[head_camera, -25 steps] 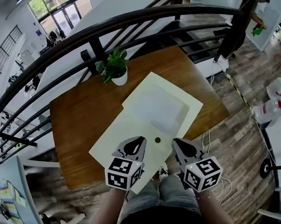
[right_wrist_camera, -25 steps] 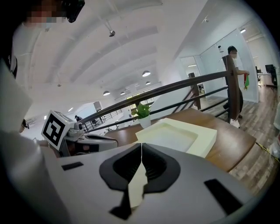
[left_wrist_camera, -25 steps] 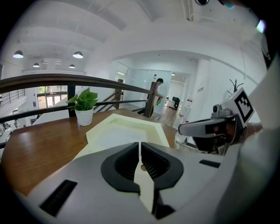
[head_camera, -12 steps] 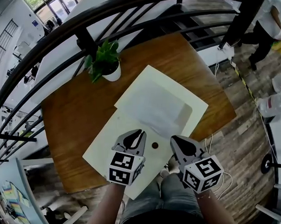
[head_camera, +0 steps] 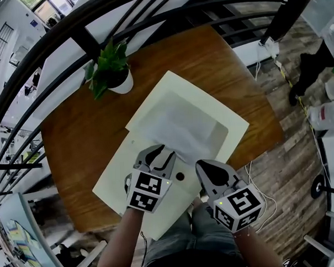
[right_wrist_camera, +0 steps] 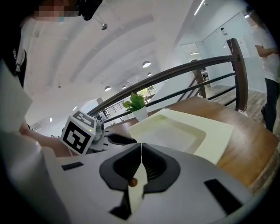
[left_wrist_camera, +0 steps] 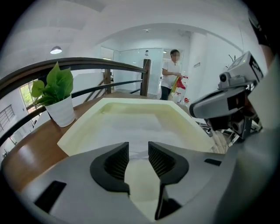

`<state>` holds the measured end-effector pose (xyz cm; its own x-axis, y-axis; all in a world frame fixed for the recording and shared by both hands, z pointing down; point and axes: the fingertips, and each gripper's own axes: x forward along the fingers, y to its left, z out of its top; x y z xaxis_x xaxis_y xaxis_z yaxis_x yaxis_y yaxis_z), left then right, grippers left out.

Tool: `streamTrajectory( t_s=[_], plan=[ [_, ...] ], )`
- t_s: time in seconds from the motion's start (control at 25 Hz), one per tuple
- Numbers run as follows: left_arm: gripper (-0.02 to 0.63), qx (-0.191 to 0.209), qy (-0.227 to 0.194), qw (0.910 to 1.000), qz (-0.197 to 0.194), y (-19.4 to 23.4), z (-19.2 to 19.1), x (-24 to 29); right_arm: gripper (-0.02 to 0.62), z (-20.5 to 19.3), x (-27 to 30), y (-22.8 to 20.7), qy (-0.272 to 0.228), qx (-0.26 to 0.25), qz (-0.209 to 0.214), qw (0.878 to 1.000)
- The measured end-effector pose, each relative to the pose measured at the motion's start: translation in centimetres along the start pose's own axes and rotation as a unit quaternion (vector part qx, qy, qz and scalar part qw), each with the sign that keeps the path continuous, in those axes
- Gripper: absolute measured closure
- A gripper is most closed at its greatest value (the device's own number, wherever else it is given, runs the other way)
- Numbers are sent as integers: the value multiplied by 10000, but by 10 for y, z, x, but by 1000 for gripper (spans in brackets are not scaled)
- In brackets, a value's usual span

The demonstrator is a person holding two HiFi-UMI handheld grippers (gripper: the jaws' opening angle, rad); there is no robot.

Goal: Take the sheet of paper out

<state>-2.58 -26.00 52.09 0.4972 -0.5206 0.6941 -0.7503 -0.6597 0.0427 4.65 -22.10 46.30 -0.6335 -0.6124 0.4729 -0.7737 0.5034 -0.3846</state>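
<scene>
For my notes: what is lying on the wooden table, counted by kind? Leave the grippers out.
potted plant: 1
cream folder, lying open: 1
sheet of paper, white, on the folder: 1
Total: 3

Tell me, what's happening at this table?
A person works two handheld grippers over a cream envelope on a wooden table. The left gripper has its jaws opening at the near edge of the white paper lying on the envelope, not gripping it. The right gripper is shut and empty beside it.
</scene>
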Motion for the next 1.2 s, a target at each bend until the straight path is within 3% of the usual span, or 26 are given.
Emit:
streamTrajectory(
  t_s=[0.2, 0.52, 1.2],
  plan=[
    [379, 664, 464, 9964, -235, -1, -9, 17, 568, -3, 2, -5, 43, 131, -4, 9999],
    [376, 815, 889, 9922, -300, 0, -22, 35, 568, -5, -2, -13, 50, 258, -62, 9996],
    [489, 816, 836, 9921, -457, -16, -24, 35, 568, -13, -11, -11, 22, 343, -35, 9994]
  ],
)
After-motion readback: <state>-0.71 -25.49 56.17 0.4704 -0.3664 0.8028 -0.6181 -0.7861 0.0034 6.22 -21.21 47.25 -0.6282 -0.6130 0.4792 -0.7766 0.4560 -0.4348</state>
